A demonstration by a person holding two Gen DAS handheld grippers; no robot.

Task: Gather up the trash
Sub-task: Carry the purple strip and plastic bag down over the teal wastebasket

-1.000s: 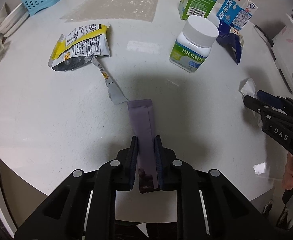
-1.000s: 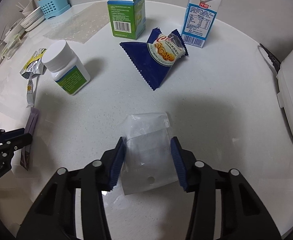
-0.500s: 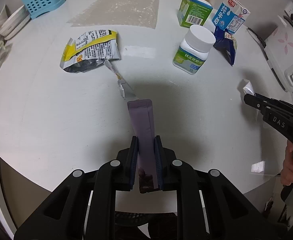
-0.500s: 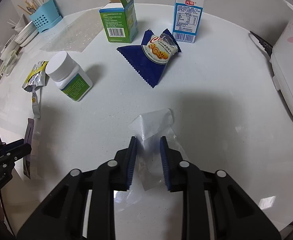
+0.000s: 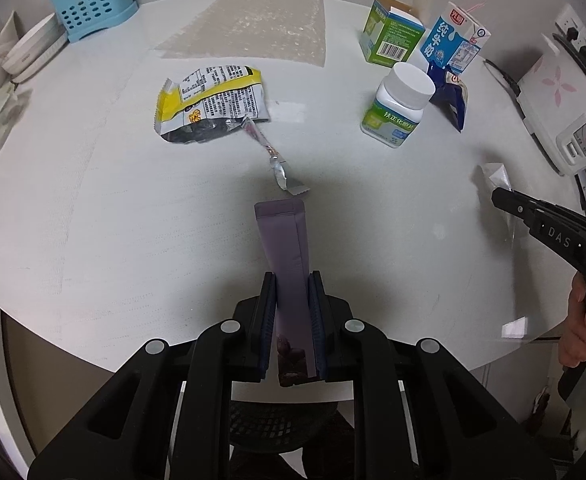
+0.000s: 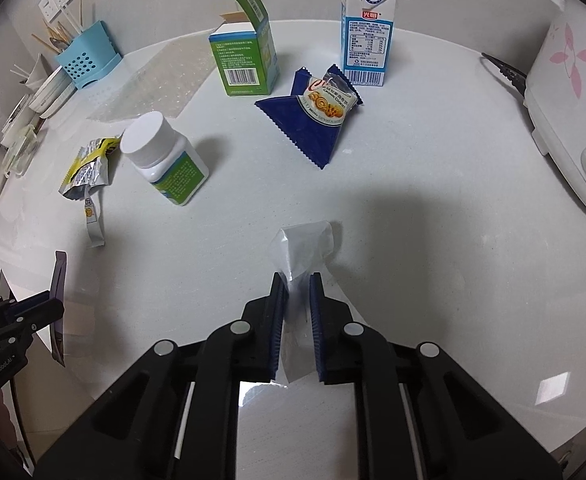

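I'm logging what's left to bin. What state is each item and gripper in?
Left gripper: shut on purple sachet.
Right gripper: just closed on clear wrapper.
Green box: upright, flap open.
Milk carton: upright.
Pill bottle: capped.
Yellow packet: torn open, flat.

A round white table (image 6: 433,208) carries a pill bottle (image 6: 165,160), green box (image 6: 245,60), milk carton (image 6: 367,32), blue wrapper (image 6: 317,120), yellow wrapper (image 5: 213,104) and bubble wrap (image 5: 253,24).

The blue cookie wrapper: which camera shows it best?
The right wrist view: the blue cookie wrapper lies unobstructed before the milk carton, print readable. In the left wrist view it is partly hidden behind the white pill bottle.
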